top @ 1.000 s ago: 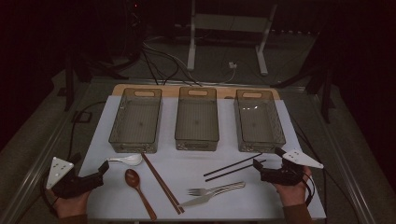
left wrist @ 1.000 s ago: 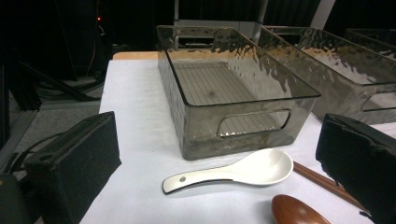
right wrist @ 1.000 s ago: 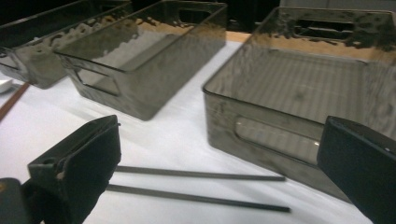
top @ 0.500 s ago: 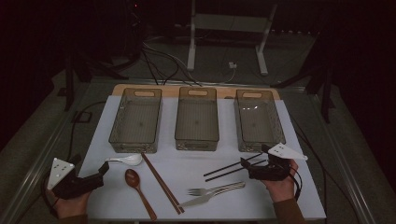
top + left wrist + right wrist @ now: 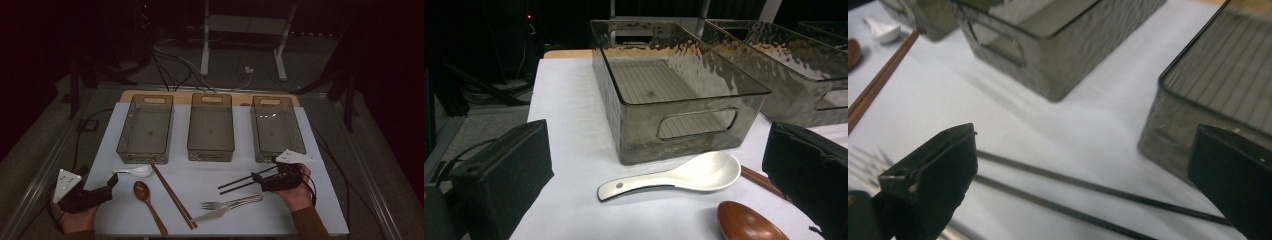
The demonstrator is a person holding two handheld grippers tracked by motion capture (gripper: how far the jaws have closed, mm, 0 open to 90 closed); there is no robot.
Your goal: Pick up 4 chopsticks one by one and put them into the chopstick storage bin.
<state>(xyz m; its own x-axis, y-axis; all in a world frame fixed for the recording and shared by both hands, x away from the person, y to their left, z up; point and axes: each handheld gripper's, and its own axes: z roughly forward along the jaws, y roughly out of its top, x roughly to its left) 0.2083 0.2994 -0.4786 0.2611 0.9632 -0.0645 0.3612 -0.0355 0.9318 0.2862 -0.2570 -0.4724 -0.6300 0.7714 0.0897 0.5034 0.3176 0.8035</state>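
Work: I judge this to be sorting cutlery into the three bins [image 5: 210, 127]; all three look empty, so nothing is sorted yet.
Right tool [image 5: 261, 180]: I hold it low at the near right of the counter [image 5: 320, 210], jaws spread wide, nothing between them gripped.
Black chopsticks [image 5: 1088, 197]: the pair lies flat on the counter, running across between my right tool's open jaws, just near of the right bin [image 5: 276, 127]. I take this as the first pick; the jaws straddle the sticks without touching them, as far as I can tell.
Left tool [image 5: 107, 186]: it rests at the near left, jaws apart, empty.
White spoon [image 5: 671, 176]: it lies just ahead of my left tool, close to the left bin [image 5: 674, 100] front wall but apart from it.
Left to do: brown spoon [image 5: 146, 196], brown chopsticks [image 5: 173, 196] and forks [image 5: 231, 206] all lie on the counter, unsorted.
Progress: I reckon I am at the very start, with every piece still to move.
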